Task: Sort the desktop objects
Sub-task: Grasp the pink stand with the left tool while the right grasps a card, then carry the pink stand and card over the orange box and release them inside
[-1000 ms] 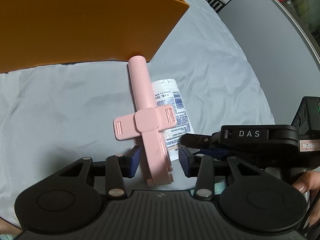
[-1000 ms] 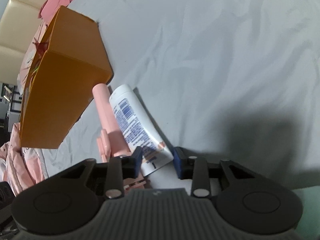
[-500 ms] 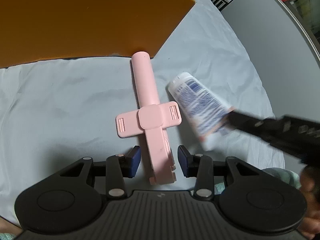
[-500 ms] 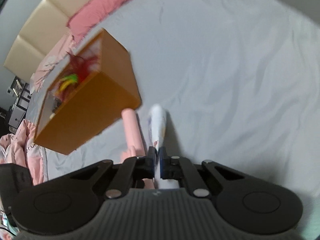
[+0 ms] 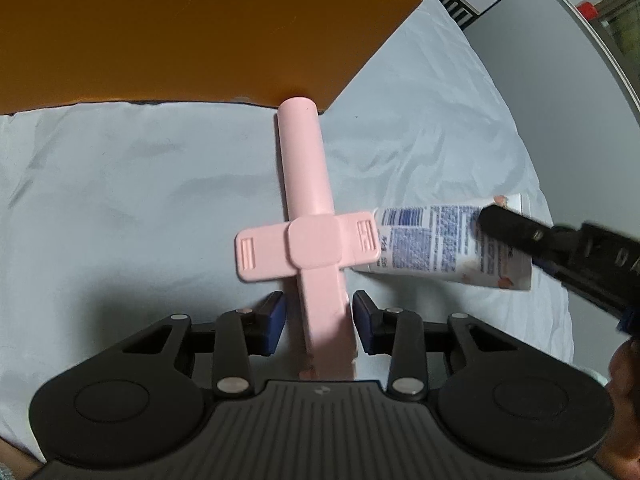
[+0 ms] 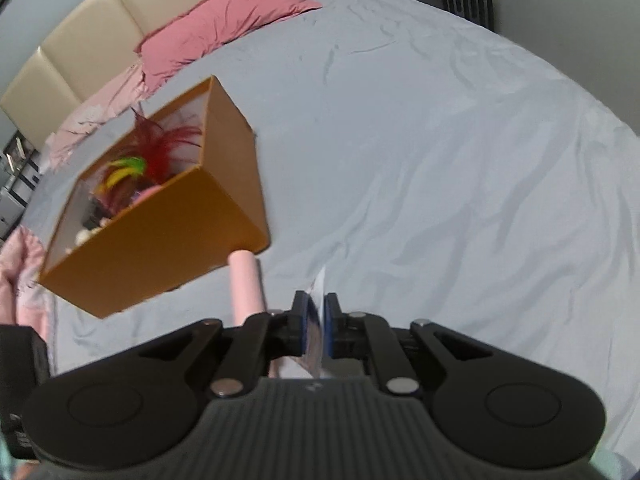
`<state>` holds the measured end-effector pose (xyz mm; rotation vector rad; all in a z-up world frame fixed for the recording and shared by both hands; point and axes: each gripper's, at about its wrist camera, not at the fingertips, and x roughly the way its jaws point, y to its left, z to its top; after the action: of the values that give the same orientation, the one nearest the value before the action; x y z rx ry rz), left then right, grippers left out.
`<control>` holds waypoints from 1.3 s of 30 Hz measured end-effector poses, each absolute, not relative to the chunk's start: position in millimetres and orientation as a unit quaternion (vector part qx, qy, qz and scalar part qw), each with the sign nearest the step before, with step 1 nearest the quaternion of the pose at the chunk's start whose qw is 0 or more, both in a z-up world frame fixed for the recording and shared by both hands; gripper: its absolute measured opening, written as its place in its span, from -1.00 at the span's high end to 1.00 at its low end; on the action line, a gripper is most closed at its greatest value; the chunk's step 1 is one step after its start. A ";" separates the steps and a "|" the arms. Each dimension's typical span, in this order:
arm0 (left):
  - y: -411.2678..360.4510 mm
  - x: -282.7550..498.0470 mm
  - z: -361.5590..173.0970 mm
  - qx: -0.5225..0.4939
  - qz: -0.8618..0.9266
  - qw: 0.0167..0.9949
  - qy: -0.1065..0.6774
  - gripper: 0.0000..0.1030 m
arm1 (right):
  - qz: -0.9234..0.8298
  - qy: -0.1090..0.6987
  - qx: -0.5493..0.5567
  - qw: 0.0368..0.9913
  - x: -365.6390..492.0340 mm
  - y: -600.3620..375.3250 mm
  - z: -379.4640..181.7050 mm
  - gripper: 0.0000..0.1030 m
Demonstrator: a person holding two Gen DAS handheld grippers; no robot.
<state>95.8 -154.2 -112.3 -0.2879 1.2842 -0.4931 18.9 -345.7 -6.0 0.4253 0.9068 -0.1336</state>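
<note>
A pink phone holder [image 5: 310,240] with a cross-shaped clamp lies on the pale sheet, its tube end against the orange box [image 5: 180,32]. My left gripper [image 5: 319,316] is open, its pads on either side of the holder's near end. My right gripper [image 6: 316,312] is shut on the flat end of a white tube [image 5: 440,246] with blue print, held above the sheet; in the right wrist view only the tube's edge [image 6: 318,292] shows. The holder's tube end [image 6: 245,284] shows in the right wrist view beside the box [image 6: 160,240].
The orange box is open on top and holds red and yellow-green feathers [image 6: 152,160] and other small items. A pink pillow [image 6: 224,28] and a beige headboard [image 6: 80,52] lie beyond. Pink bedding [image 6: 20,264] lies at the left.
My right gripper shut on the white tube, lifted it off the sheet and swung it to the right of the pink holder. My left gripper stayed open around the holder and came slightly closer.
</note>
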 end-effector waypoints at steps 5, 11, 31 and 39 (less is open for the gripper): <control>-154.2 101.8 -116.2 -0.150 -0.212 0.764 0.591 0.34 | -0.066 0.428 0.203 0.878 13.5 -344.8 -15.4 0.67; -157.1 101.5 -114.8 -0.151 -0.207 0.769 0.586 0.39 | -0.057 0.427 0.201 0.880 10.3 -338.5 -22.9 0.68; -72.4 74.1 -35.0 -0.256 -0.249 0.765 0.536 0.41 | -0.028 0.390 0.174 0.904 2.9 -317.9 33.3 0.72; -48.2 75.5 29.9 -0.267 -0.265 0.797 0.473 0.41 | -0.001 0.333 0.159 0.930 -4.8 -301.3 87.4 0.73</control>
<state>75.5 -48.2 29.9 -0.5731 1.0163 -0.5699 -4.8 -301.3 87.4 0.3247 0.6811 -0.0019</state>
